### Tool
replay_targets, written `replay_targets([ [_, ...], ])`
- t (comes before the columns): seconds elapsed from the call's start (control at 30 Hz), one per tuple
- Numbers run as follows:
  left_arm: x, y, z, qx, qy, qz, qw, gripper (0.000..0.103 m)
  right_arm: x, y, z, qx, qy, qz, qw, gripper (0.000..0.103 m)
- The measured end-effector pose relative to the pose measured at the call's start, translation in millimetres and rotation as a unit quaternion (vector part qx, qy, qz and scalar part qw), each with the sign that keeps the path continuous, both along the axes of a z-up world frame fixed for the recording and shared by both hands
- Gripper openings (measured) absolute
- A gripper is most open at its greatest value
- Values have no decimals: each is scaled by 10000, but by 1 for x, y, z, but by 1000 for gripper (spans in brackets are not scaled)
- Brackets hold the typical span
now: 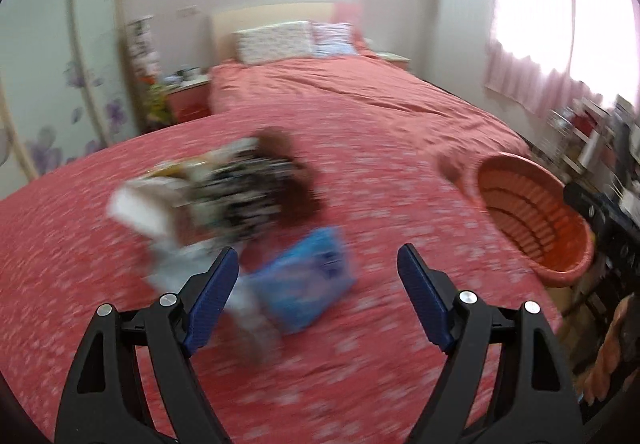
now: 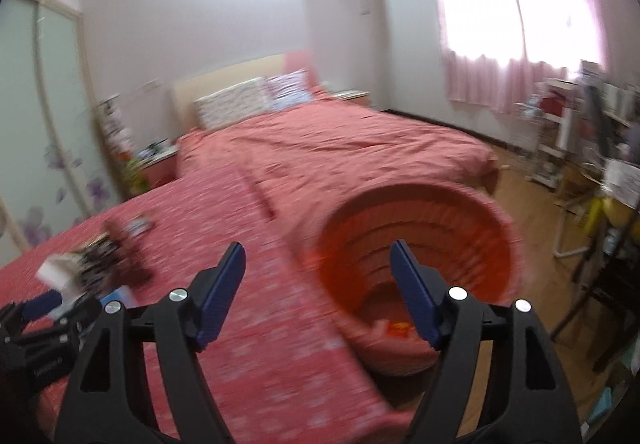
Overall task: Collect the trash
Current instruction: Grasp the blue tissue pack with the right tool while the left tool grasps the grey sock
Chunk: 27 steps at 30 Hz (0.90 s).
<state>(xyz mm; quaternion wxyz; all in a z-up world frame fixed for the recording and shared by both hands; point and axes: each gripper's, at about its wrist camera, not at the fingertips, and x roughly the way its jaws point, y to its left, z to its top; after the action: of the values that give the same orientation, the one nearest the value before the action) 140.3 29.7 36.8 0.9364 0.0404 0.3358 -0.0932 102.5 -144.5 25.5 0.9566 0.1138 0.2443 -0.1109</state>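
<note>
Hovering with its jaws spread wide and empty, the left gripper [image 1: 318, 272] faced a blurred heap of wrappers [image 1: 224, 187] and a blue packet [image 1: 308, 288] lying on the red bedspread [image 1: 400, 147]. The right gripper [image 2: 318, 270], equally wide and empty, hung over the orange basket [image 2: 496, 228], where a few scraps [image 2: 394, 328] already lay; most trash seemingly remained uncollected.

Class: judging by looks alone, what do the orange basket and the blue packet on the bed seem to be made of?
Orange basket: probably moulded plastic, matt; its walls show rows of regular slots. Blue packet: likely thin plastic film, slightly glossy and creased, though motion blur leaves this uncertain.
</note>
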Motion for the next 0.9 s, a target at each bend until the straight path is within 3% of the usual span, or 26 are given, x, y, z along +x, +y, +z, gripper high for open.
replay_targets([
  [0.33, 2, 112, -9, -219, 90, 1332, 9908, 81, 34, 110, -22, -25, 412, 1437, 9888, 76],
  [0.5, 1, 133, -16, -311, 159, 1512, 9879, 81, 44, 142, -29, -147, 596, 1787, 9820, 90],
  [0.9, -13, 156, -37, -471, 332, 1499, 9870, 81, 78, 173, -49, -373, 1146, 1921, 9740, 96],
])
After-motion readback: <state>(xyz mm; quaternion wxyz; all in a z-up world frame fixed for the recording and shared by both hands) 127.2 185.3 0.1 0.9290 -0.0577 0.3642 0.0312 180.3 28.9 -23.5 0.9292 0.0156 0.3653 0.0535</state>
